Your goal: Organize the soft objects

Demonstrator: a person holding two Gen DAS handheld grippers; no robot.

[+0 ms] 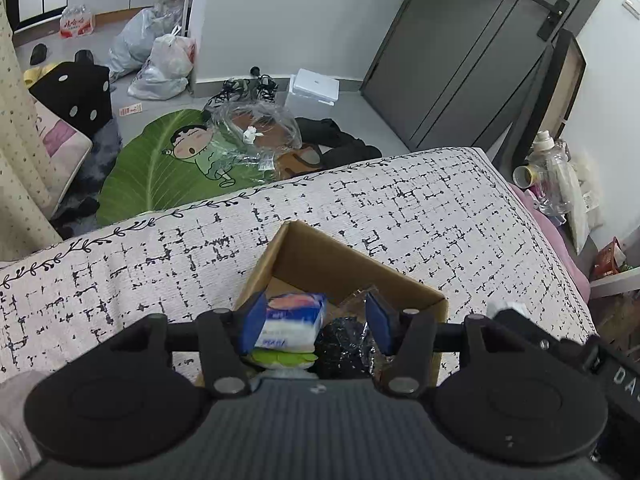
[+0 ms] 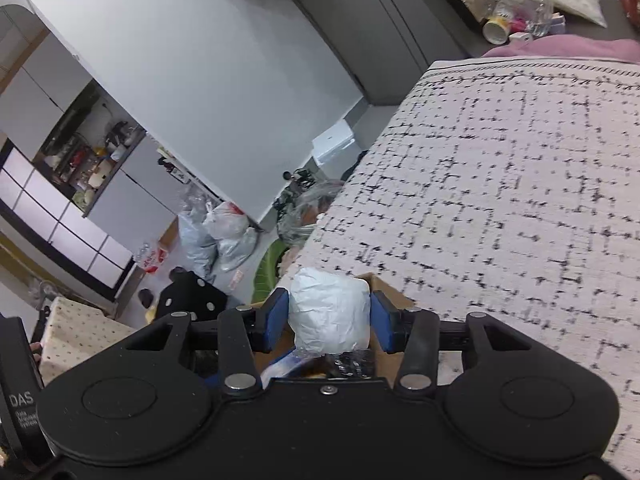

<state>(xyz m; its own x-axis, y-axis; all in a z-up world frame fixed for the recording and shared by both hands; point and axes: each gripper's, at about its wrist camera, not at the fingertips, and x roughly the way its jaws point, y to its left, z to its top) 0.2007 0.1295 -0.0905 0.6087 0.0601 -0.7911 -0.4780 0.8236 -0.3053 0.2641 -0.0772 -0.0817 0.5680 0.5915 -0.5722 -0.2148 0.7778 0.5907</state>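
An open cardboard box (image 1: 344, 264) sits on the white, black-patterned bed cover (image 1: 420, 208). My left gripper (image 1: 316, 322) hangs over the box and is open. A tissue packet (image 1: 294, 320) with blue and pink print lies between the blue pads, against the left pad and clear of the right one. Under it are a green-and-white packet (image 1: 280, 358) and a dark crinkly wrapper (image 1: 344, 340). My right gripper (image 2: 330, 318) is shut on a white soft bundle (image 2: 330, 312), just above the box's corner (image 2: 390, 296).
The bed edge drops to a cluttered floor with a green leaf-shaped mat (image 1: 160, 168), plastic bags (image 1: 164, 64), a black dice cushion (image 1: 74, 94) and a white box (image 1: 314, 86). Bottles (image 1: 550, 176) stand at the bed's right. A grey door (image 1: 472, 52) lies beyond.
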